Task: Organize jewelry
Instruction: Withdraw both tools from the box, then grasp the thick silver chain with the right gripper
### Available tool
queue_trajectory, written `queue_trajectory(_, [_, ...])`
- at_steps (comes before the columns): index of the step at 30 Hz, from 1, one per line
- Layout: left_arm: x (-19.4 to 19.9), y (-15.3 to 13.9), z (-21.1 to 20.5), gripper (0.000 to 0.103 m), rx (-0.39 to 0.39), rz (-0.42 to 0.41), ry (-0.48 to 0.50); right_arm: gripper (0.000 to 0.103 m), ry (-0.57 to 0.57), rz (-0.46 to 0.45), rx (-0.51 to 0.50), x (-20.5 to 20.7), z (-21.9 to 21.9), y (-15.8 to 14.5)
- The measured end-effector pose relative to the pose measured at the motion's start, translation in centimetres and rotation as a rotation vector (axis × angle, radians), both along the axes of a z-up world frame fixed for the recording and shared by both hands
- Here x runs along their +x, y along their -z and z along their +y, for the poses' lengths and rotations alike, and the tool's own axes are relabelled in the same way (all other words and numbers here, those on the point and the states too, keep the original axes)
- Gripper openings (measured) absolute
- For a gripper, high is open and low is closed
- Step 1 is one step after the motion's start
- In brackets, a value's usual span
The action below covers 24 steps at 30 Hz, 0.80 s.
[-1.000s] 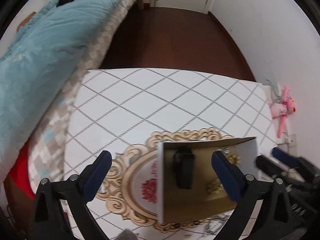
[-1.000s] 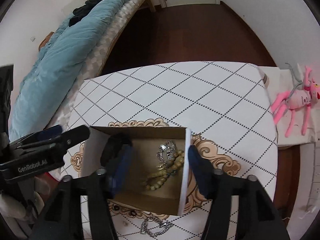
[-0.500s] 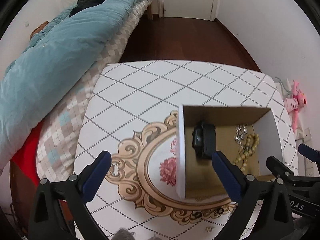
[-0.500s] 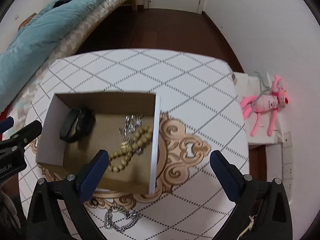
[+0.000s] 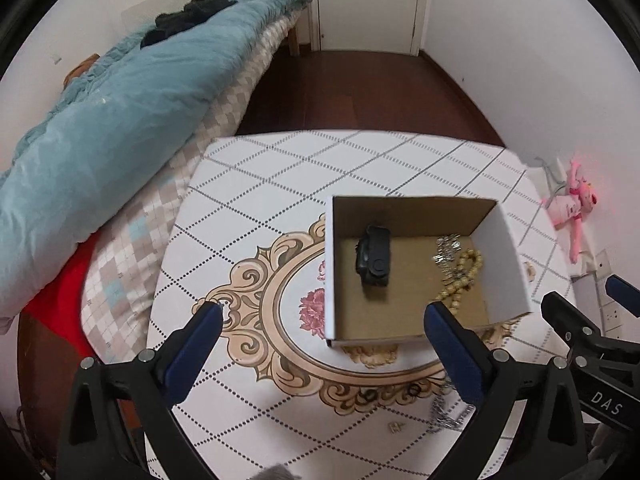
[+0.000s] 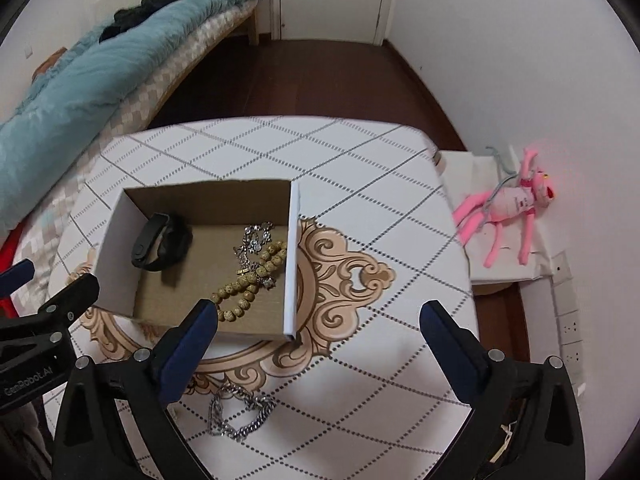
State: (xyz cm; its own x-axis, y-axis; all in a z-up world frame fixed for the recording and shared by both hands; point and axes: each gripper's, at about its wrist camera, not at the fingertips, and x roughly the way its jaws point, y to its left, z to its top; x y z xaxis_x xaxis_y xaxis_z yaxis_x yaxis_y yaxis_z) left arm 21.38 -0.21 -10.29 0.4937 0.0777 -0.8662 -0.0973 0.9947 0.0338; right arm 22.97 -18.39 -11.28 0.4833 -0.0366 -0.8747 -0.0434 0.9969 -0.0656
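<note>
Both grippers, left (image 5: 320, 322) and right (image 6: 318, 320), stand wide apart and hold nothing. We judge a piece was just dropped into the box (image 6: 292, 256); next we must reach for the silver chain (image 6: 240, 412) lying on the table (image 6: 360, 160), just before the box.

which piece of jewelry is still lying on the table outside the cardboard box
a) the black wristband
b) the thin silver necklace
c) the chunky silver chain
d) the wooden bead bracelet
c: the chunky silver chain lies on the table in front of the cardboard box, while the black wristband, wooden bead bracelet and thin silver necklace are all inside it.
</note>
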Motion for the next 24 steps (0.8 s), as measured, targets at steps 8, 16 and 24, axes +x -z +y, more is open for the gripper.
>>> queue_trajectory(8, [-3.6,-3.9,-0.6,0.103,-0.005,-0.08,-0.007,0.102,0.023,-0.107,0.016,-3.8,-1.0,-4.8])
queue_trajectory(16, [-6.3,-6.5,-0.5,0.103,-0.02,-0.123,-0.005,0.102,0.019,-0.192,0.048,-7.4,-1.5,-9.0])
queue_trajectory(24, [-7.9,-5.6,0.2,0.103,0.001,-0.097,-0.063,0.102,0.022,-0.131,0.107,-9.0,-1.6,-8.5])
